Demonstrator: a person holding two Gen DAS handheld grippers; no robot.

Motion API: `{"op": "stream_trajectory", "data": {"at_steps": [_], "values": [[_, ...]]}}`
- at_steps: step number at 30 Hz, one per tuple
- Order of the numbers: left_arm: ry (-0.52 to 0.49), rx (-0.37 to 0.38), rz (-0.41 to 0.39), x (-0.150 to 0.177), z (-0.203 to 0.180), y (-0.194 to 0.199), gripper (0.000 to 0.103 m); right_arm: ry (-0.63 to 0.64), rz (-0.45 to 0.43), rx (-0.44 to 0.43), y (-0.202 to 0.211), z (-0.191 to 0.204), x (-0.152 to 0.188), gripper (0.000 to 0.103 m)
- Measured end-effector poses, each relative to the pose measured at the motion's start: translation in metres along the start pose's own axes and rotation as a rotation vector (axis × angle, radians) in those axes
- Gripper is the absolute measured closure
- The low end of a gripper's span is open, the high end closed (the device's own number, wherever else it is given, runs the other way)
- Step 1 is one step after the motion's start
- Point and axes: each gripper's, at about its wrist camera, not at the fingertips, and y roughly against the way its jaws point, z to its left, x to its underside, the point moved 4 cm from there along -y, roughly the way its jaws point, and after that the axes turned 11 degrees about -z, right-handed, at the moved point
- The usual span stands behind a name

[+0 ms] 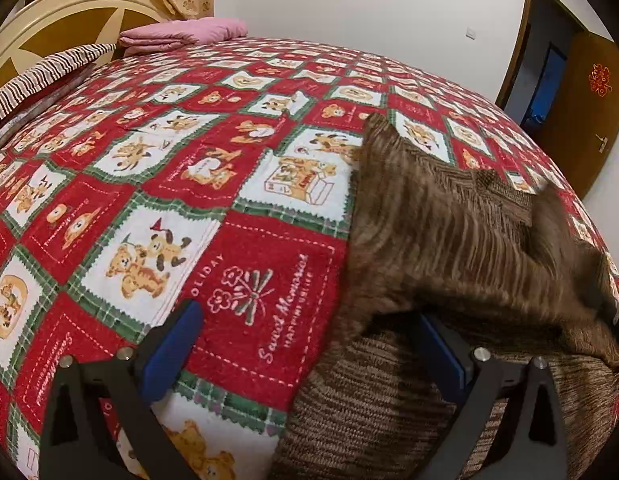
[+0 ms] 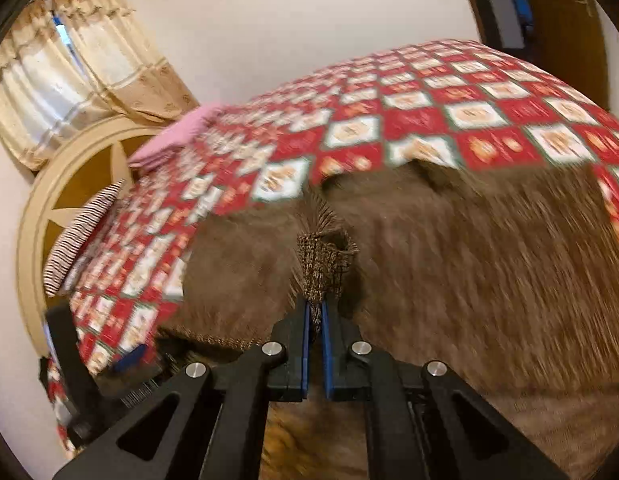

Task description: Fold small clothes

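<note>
While pinched, sweater [image 2: 325, 264] fills right gripper [image 2: 317, 316].

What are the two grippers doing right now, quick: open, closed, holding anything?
Left gripper: wide open, holding nothing; one finger sits over the brown knit garment.
Right gripper: closed, pinching a fold of the brown knit garment.

A bed [image 1: 237, 184] with a red, white and green bear-print cover spreads ahead of the claw. Far ahead to the left lie a folded pink blanket [image 1: 185, 34] and a striped pillow [image 1: 41, 80] against a cream headboard [image 1: 65, 12]. Curtains [image 2: 85, 64] hang beyond. A brown door [image 1: 589, 116] stands open far right.
</note>
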Motion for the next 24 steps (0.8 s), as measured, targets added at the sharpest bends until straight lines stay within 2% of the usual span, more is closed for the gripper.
{"op": "stream_trajectory", "data": {"at_steps": [2, 3, 5, 7, 9, 12, 14, 17, 19, 21, 22, 23, 24], "values": [[-0.001, 0.0, 0.0, 0.0, 0.0, 0.0, 0.0, -0.001, 0.051, 0.04, -0.005, -0.012, 0.02, 0.097], [-0.001, 0.0, 0.0, 0.0, 0.0, 0.0, 0.0, -0.012, 0.067, 0.034, -0.006, -0.015, 0.027, 0.096], [0.002, 0.003, -0.001, 0.0, 0.0, 0.0, 0.0, -0.049, 0.049, -0.014, 0.002, -0.019, 0.032, 0.086], [0.009, 0.009, -0.003, 0.0, 0.001, 0.001, 0.0, -0.116, 0.086, -0.079, 0.009, -0.022, 0.032, 0.054], [0.028, 0.02, -0.006, -0.001, 0.004, 0.001, 0.0, -0.161, 0.071, -0.103, 0.022, -0.026, 0.027, 0.045], [0.064, 0.005, -0.021, -0.001, 0.009, 0.004, 0.001, -0.119, -0.017, -0.06, 0.043, -0.029, 0.007, 0.046], [0.096, -0.044, -0.03, -0.001, 0.017, 0.009, 0.002, -0.05, -0.066, -0.014, 0.045, -0.031, -0.015, 0.046], [0.06, -0.075, -0.034, 0.003, 0.021, 0.024, 0.008, 0.014, 0.007, 0.027, 0.014, -0.033, -0.034, 0.046], [0.014, -0.096, -0.081, 0.001, 0.022, 0.041, 0.008, 0.034, 0.042, 0.057, -0.013, -0.038, -0.041, 0.046], [0.002, -0.096, -0.127, -0.008, 0.023, 0.053, 0.007, 0.033, 0.081, 0.032, -0.038, -0.038, -0.044, 0.046], [0.015, -0.072, -0.148, -0.02, 0.02, 0.057, 0.007, 0.031, 0.108, 0.012, -0.049, -0.037, -0.042, 0.047], [0.022, -0.044, -0.148, -0.03, 0.014, 0.056, 0.004, 0.054, 0.15, 0.009, -0.063, -0.033, -0.037, 0.052], [0.018, -0.02, -0.135, -0.04, 0.006, 0.051, 0.001, 0.088, 0.157, 0.038, -0.07, -0.03, -0.035, 0.07]]}}
